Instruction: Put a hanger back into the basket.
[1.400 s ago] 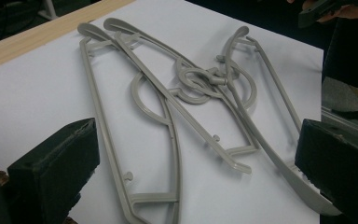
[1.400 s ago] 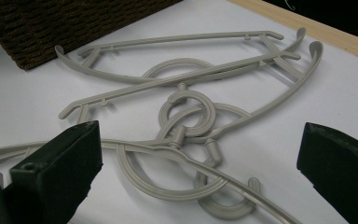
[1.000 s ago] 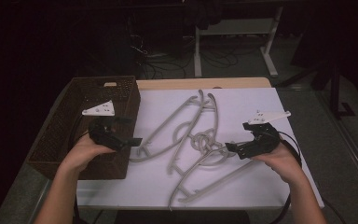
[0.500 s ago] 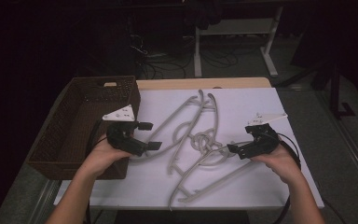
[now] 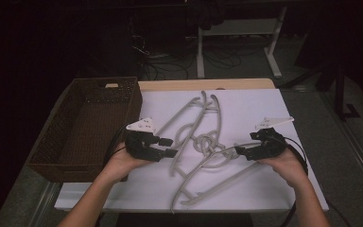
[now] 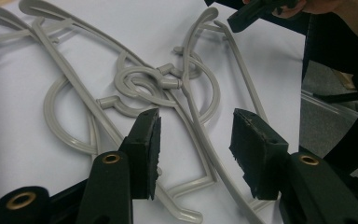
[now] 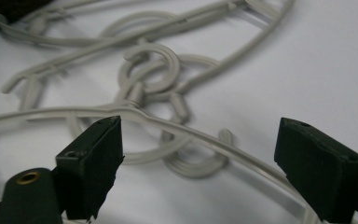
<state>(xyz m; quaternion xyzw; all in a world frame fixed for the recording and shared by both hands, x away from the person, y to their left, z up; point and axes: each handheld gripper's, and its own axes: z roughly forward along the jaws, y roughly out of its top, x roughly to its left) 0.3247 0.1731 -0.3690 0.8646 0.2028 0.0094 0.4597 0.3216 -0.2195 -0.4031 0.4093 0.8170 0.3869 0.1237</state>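
Note:
Several grey plastic hangers (image 5: 203, 142) lie tangled on a white sheet, their hooks interlocked at the middle. My left gripper (image 5: 170, 146) sits at the left side of the pile. In the left gripper view its jaws (image 6: 198, 149) have just been closing; a hanger arm (image 6: 200, 135) runs between them, and the pads stand apart from it. My right gripper (image 5: 238, 151) is at the pile's right side. Its jaws (image 7: 205, 163) have also just been closing, still wide, and a thin hanger bar (image 7: 200, 133) crosses just beyond the gap, untouched.
A dark woven basket (image 5: 75, 172) stands at the table's left, beside my left hand. The white sheet (image 5: 264, 104) covers the tabletop, with bare room at its right and near edges. Table legs and cables lie on the dark floor behind.
My left hand has come right from the basket's edge to the hangers, and its jaws have narrowed. The right gripper has sunk a little toward the pile.

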